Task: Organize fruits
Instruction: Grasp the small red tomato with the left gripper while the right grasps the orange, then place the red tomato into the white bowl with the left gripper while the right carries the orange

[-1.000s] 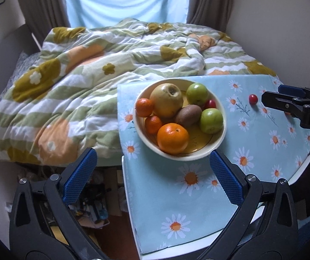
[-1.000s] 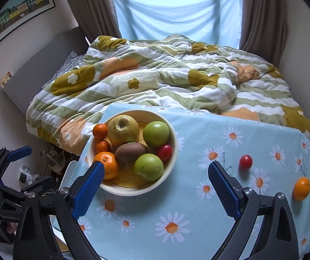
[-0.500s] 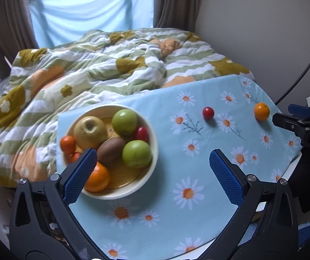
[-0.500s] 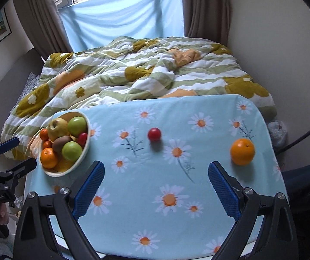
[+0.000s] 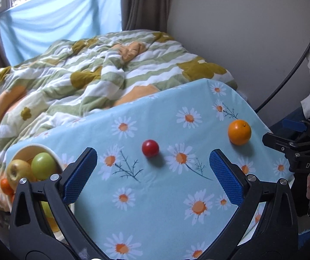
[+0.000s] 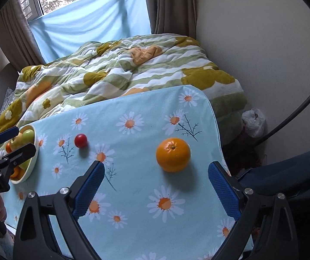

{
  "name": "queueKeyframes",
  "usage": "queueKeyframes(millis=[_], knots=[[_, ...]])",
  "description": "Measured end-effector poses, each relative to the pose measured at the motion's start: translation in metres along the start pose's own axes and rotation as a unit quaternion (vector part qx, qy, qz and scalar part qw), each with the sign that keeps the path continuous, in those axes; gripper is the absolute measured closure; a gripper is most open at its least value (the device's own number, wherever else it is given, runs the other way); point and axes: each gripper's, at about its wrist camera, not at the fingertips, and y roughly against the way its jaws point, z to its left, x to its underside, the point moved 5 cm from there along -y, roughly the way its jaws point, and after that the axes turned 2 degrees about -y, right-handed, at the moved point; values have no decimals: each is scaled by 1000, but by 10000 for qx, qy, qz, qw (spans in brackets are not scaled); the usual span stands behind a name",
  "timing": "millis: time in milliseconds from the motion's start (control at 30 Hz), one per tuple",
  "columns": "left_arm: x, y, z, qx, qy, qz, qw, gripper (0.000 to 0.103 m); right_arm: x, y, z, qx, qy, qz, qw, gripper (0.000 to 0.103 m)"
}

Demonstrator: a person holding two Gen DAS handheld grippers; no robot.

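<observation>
Fruits lie partly loose on the tabletop [image 6: 133, 195] and partly in a bowl. In the right wrist view the right claw [image 6: 156, 189] fills the bottom of the frame with its jaws spread wide and nothing between them. Just above the gap, a little right of the centre, sits an orange [image 6: 173, 154] on the daisy-printed blue cloth, not touching either blue pad [image 6: 89, 189]. Further to the upper left a small red fruit [image 6: 81, 140] rests alone on the cloth. At the left edge of this frame stands the cream bowl [image 6: 30, 165], holding green and orange fruits, and the left claw [image 6: 10, 139] shows in front of it.

In the left wrist view the left claw [image 5: 152, 175] takes the bottom of the frame, also spread wide and empty. The small red fruit [image 5: 150, 148] lies just above the gap, near the centre. The orange [image 5: 239, 132] is to the right of it, well apart, close to the right edge of the tabletop. The bowl [image 5: 32, 148] is at the lower left, partly hidden behind the left pad. The right claw [image 5: 293, 134] appears at the right edge of this frame.

Behind the tabletop, in the upper half of both frames, a bed carries a striped green and white quilt [image 6: 122, 73].
</observation>
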Motion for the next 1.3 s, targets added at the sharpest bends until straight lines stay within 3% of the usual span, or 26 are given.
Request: queueKeyframes(millis=[100, 300, 367, 433, 567, 667, 1000, 1133, 1300], knots=[[-2, -23, -4, -74, 19, 34, 10000, 0, 1, -14, -10, -122, 27, 65, 9999, 7], [6, -69, -4, -295, 16, 339, 9990, 22, 2, -43, -13, -343, 185, 168, 9991, 7], [10, -81, -3, -380, -13, 402, 9985, 23, 3, -51, -12, -341, 263, 189, 9989, 7], [13, -93, -4, -420, -45, 513, 9978, 38, 4, -59, -12, -340, 351, 232, 9985, 7], [20, -112, -2, -450, 17, 749, 9962, 44, 6, -73, -13, -383, 388, 316, 9980, 7], [23, -123, -1, -416, 76, 907, 9950, 59, 7, -79, -14, -388, 414, 345, 9978, 8], [26, -120, 0, -500, 102, 865, 9949, 66, 0, -90, -21, -434, 252, 340, 9982, 15], [28, -117, 1, -552, 155, 881, 9945, 66, 1, -94, -21, -481, 306, 401, 9976, 28], [34, -113, 2, -538, 245, 880, 9944, 66, 5, -98, -21, -365, 446, 407, 9975, 29]])
